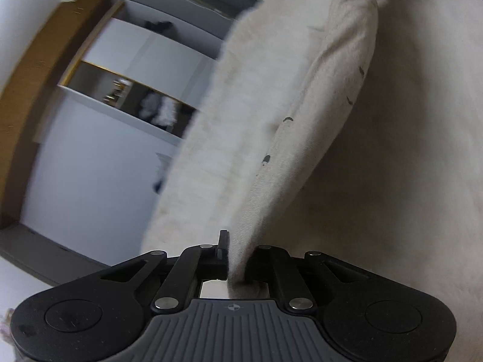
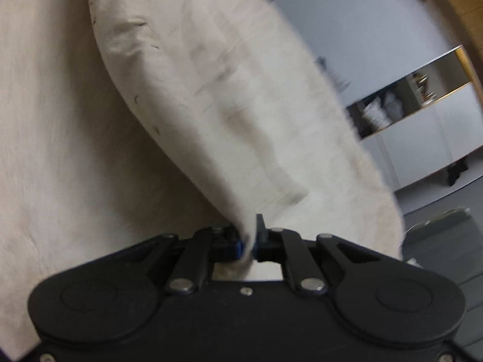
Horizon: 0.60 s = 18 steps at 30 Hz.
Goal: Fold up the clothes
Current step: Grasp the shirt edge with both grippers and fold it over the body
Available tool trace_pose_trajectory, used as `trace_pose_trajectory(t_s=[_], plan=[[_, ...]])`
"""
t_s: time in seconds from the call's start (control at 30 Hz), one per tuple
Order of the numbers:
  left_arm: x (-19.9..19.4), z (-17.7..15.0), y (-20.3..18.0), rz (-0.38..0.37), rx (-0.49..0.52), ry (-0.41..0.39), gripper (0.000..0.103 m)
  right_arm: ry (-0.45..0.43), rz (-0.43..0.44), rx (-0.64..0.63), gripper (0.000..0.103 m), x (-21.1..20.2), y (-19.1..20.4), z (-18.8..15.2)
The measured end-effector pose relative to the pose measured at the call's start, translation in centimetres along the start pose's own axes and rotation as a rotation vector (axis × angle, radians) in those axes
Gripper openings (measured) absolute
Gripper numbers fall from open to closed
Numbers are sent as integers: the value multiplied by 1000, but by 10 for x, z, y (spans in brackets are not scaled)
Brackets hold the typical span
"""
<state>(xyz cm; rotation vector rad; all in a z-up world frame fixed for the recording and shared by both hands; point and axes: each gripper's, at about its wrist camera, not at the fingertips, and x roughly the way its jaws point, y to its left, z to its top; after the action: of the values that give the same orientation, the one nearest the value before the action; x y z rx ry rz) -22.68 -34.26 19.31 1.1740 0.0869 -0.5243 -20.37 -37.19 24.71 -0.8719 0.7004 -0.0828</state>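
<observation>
Pinching only a thin edge of the cream garment [image 1: 317, 96], the left gripper [image 1: 237, 259] has its jaws closed on cloth that rises from it and hangs over the pale fleecy surface [image 1: 407, 150]. So slim a bite could slip out if the cloth is tugged, dropping that corner. Beyond the garment, well apart, stand a white cabinet [image 1: 99, 157] and a wooden frame [image 1: 33, 69].

From the right wrist view, the right gripper [image 2: 249, 241] is likewise clamped on a garment edge [image 2: 217, 96], the cloth draped above the same surface [image 2: 54, 150]. Uneven pulling between hands would likely skew the fold. A shelf niche [image 2: 407, 99] lies far past the garment, obstructing nothing.
</observation>
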Motion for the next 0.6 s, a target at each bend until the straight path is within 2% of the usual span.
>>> trace_pose_trajectory(t_s=[0.03,0.13,0.27,0.37,0.47,0.5,0.53,0.6], plan=[[-14,9,26,8,-18,-9,5,-52,-2,2,5,-35,-31,16],[-55,35,99,30,-66,-31,5,-108,15,1,5,-86,-75,36],[-103,54,156,11,-80,-33,5,-171,114,-8,5,-152,-118,53],[-128,62,184,-28,-108,-18,5,-181,184,-25,5,-175,-132,57],[-131,66,208,-150,-169,13,5,-177,290,-35,6,-189,-149,60],[-124,66,217,-217,-191,30,5,-172,311,-33,6,-187,-152,61],[-109,66,223,-284,-205,49,5,-158,360,-27,6,-178,-159,61],[-75,63,224,-360,-210,81,6,-138,442,1,6,-153,-172,62]])
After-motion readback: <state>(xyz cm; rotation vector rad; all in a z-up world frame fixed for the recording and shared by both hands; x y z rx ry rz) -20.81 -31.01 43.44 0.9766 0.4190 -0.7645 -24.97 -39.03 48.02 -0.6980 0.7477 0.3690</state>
